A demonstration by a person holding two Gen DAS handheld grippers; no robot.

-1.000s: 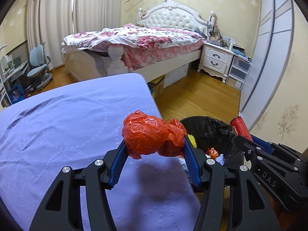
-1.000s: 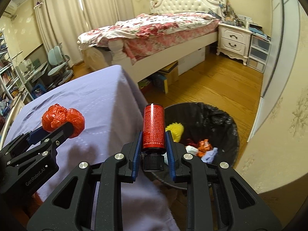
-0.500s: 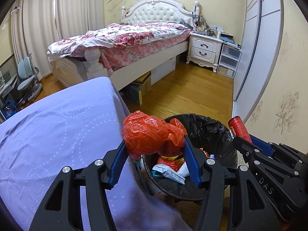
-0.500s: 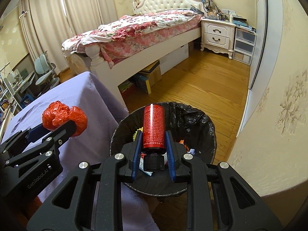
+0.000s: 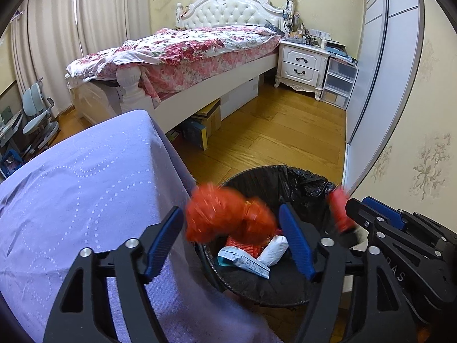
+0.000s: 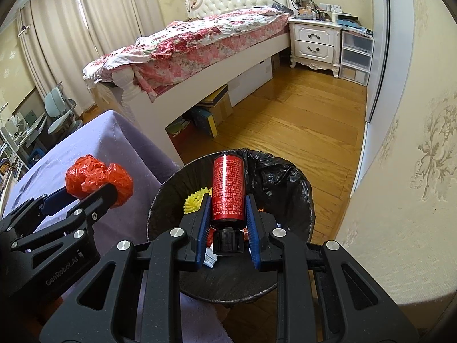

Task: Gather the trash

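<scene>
My left gripper (image 5: pixel 230 208) hangs over the near left rim of the black-lined trash bin (image 5: pixel 300 173), its jaws opening. The crumpled red plastic bag (image 5: pixel 228 217) is blurred between them, with both blue pads clear of it. In the right wrist view the red plastic bag (image 6: pixel 97 180) still shows at the left gripper's tips. My right gripper (image 6: pixel 227 198) is shut on a red bottle (image 6: pixel 227 177) with a black cap, held over the trash bin (image 6: pixel 280 177). Wrappers and a yellow item lie inside the bin.
The table under a purple cloth (image 5: pixel 85 185) borders the bin on the left. Beyond lie wooden floor (image 5: pixel 271 137), a bed (image 5: pixel 185 54) with boxes beneath, a white nightstand (image 5: pixel 302 63), plastic drawers (image 5: pixel 340 85) and a wall (image 5: pixel 422 157) close on the right.
Both grippers have swung from over the purple table to above the bin. The left jaws have spread and the red bag has come loose, now blurred. The right grip on the bottle is unchanged.
</scene>
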